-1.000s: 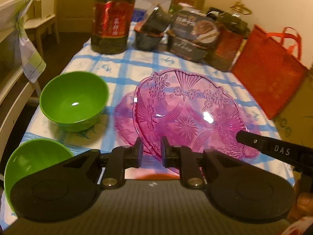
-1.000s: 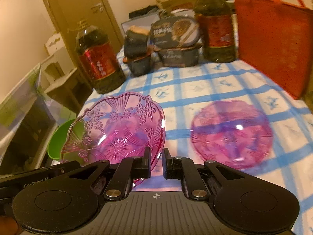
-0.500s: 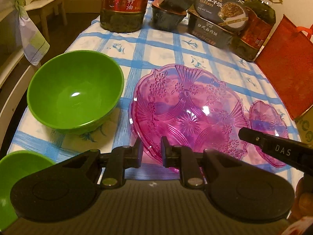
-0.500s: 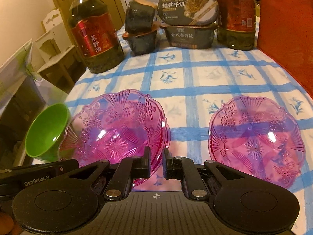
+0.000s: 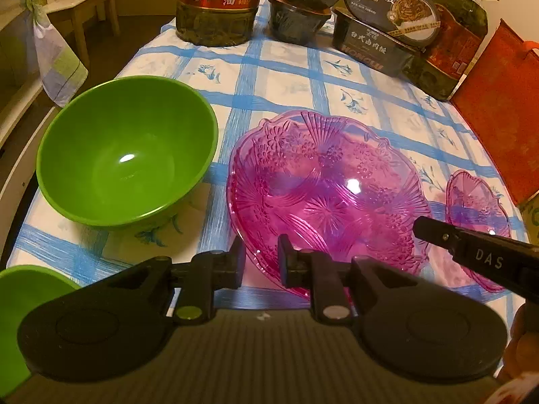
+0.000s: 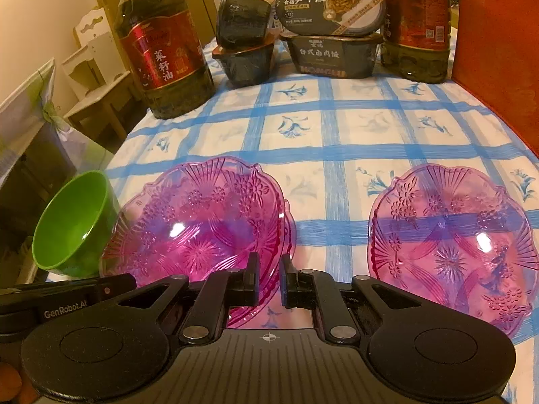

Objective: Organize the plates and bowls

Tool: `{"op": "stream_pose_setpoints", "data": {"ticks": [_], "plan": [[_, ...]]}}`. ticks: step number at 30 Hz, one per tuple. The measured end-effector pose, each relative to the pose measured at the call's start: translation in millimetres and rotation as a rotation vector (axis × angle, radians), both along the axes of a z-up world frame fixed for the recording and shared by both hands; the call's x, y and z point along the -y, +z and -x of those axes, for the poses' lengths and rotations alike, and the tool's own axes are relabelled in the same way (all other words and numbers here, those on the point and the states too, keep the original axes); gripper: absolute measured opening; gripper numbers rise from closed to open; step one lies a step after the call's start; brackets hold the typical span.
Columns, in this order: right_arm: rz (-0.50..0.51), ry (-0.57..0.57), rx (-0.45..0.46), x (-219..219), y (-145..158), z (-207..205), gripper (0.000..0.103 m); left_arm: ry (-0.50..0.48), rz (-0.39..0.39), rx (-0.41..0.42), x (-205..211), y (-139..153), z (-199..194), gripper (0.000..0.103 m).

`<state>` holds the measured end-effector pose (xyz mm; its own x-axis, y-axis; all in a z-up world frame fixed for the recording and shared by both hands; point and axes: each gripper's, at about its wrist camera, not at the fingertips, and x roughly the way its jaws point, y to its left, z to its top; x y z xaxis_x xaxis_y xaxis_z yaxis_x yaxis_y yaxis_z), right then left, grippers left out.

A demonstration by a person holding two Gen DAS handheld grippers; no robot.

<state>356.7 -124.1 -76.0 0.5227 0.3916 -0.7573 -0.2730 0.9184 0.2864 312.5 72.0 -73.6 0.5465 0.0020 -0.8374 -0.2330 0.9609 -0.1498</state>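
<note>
Blue-checked cloth covers the tabletop [image 6: 353, 128]. Both hand-held grippers, left [image 5: 261, 262] and right [image 6: 268, 282], have lowered the pink plate [image 5: 323, 195] from mid-air onto the cloth beside the green bowl [image 5: 124, 155]; each stays nearly closed on its near rim. Releasing looks next.

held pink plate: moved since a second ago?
Yes. The held pink plate, pinched by both grippers, came down toward the checked tablecloth, away from the oil bottle.

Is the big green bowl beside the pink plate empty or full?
Empty. The left wrist view shows the green bowl standing upright, its bare inside holding only a light reflection.
</note>
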Motion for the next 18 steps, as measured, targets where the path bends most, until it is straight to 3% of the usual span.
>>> {"op": "stream_pose_setpoints", "data": {"ticks": [9, 18], "plan": [[-0.021, -0.015, 0.046, 3.2, 4.8, 0.1, 0.016, -0.031, -0.025, -0.027, 4.6, -4.2, 3.5, 0.034], [-0.03, -0.042, 0.062, 19.6, 18.6, 11.8, 0.019, -0.04, -0.006, -0.011, 4.8, 9.3, 14.9, 0.034]]}}
